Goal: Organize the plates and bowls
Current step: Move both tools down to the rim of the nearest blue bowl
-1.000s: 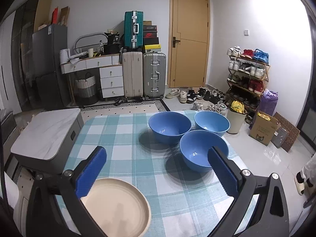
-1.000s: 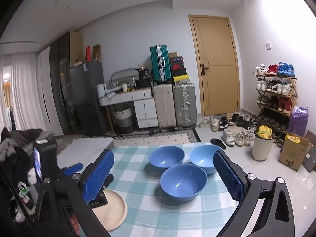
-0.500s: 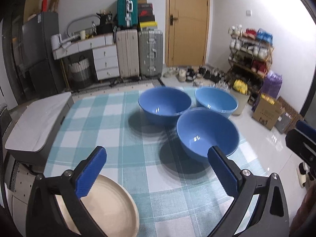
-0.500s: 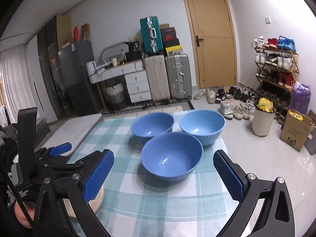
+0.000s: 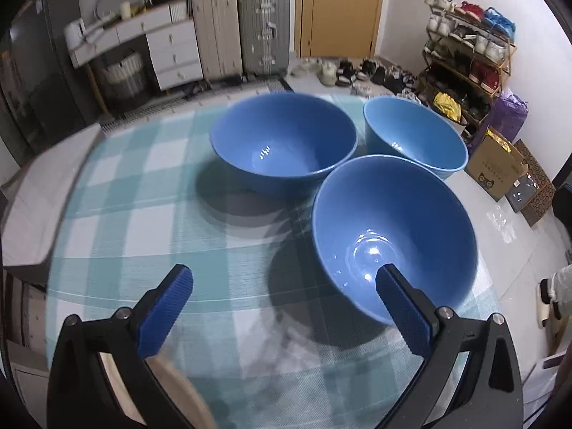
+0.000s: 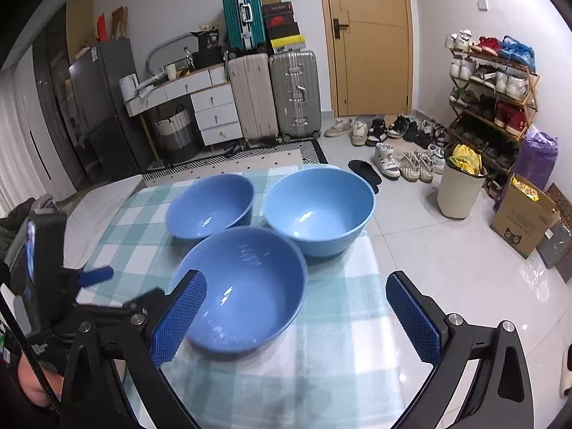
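Observation:
Three blue bowls stand close together on a teal checked tablecloth [image 5: 150,193]. The near bowl [image 5: 393,232] [image 6: 243,286] lies just ahead of both grippers. Behind it stand the far left bowl [image 5: 282,150] [image 6: 211,205] and the far right bowl [image 5: 414,136] [image 6: 318,207]. My left gripper [image 5: 282,286] is open, its right finger overlapping the near bowl's front wall. A beige plate [image 5: 178,386] shows partly under its left finger. My right gripper [image 6: 296,296] is open, its left finger in front of the near bowl's left rim. The left gripper's body [image 6: 53,286] shows at the left.
The table's right edge drops to a glossy tiled floor [image 6: 447,268]. A grey side table [image 5: 32,200] adjoins the left. Beyond are suitcases [image 6: 293,93], a white drawer unit [image 6: 214,114], a bin [image 6: 461,189], a shoe rack [image 6: 493,89] and a cardboard box [image 6: 522,221].
Both grippers have moved forward and down toward the bowls, which now loom much larger. The beige plate has slipped mostly out of the left wrist view. Both stay open.

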The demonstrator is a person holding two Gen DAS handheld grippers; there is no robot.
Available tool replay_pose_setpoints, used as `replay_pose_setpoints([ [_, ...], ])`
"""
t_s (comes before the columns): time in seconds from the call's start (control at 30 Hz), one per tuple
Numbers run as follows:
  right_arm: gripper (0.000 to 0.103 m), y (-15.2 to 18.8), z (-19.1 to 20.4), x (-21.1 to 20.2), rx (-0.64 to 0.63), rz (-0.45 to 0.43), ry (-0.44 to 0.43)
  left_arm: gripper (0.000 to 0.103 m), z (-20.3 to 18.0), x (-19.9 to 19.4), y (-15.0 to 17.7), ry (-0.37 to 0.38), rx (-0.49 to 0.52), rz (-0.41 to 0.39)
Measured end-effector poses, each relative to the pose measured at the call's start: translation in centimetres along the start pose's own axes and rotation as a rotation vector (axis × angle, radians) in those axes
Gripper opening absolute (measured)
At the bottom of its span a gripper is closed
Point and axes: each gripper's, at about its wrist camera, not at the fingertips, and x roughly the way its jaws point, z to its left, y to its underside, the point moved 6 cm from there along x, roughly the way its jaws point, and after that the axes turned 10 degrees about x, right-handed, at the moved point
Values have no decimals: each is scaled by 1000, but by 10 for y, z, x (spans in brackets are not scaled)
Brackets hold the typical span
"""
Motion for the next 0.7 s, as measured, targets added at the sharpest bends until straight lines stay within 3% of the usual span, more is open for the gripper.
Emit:
replay_pose_setpoints([
  [0.17, 102, -9, -8, 53, -21, 123, 9, 102, -4, 21, -5, 97, -95, 38],
  [0.37, 102, 5, -14, 106, -41, 235, 17, 101, -11, 32, -5, 79, -47, 58],
  [0.5, 102, 15, -15, 121, -42, 252, 18, 93, -11, 39, -5, 71, -41, 65],
  [0.63, 100, 22, -16, 130, -45, 257, 19, 93, -14, 42, -6, 105, -45, 61],
  [0.67, 99, 25, -15, 132, -46, 259, 20, 89, -15, 41, -7, 111, -40, 52],
  [0.7, 96, 27, -16, 135, -49, 265, 21, 75, -16, 40, -8, 117, -31, 42],
])
